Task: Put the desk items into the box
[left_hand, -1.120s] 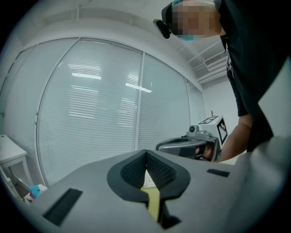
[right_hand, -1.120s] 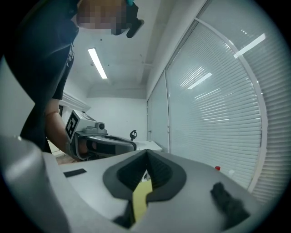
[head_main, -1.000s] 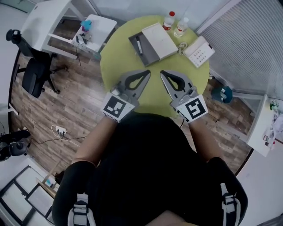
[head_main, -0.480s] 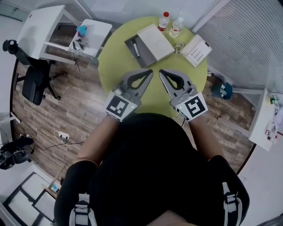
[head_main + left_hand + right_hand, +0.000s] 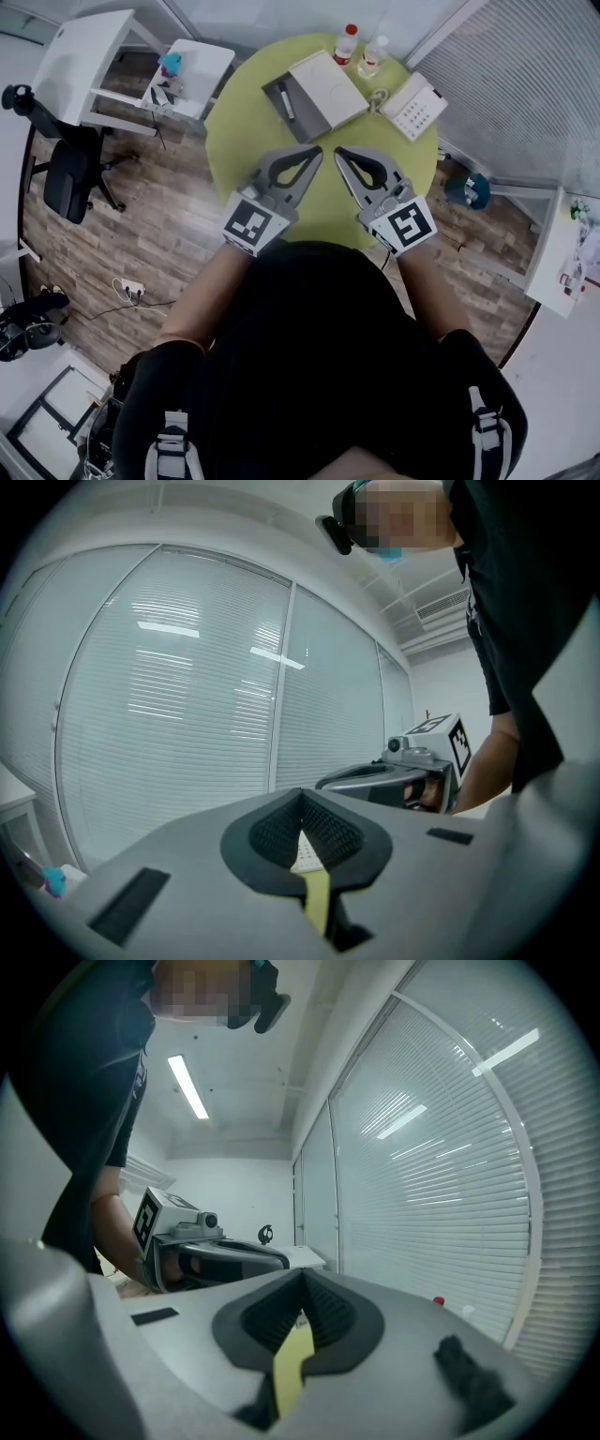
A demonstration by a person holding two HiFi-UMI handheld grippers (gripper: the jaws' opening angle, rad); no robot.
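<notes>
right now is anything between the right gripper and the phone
Nothing visible. Only bare green table lies between the right gripper, which is shut and empty, and the phone at the far right edge.

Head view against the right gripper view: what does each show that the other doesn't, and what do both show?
Only the head view: the open box, the white keypad device, the office chair and the wooden floor.
Only the right gripper view: the ceiling light strip.
Both: the left gripper and the right gripper, each shut and empty, the red-capped bottle and the window blinds.
</notes>
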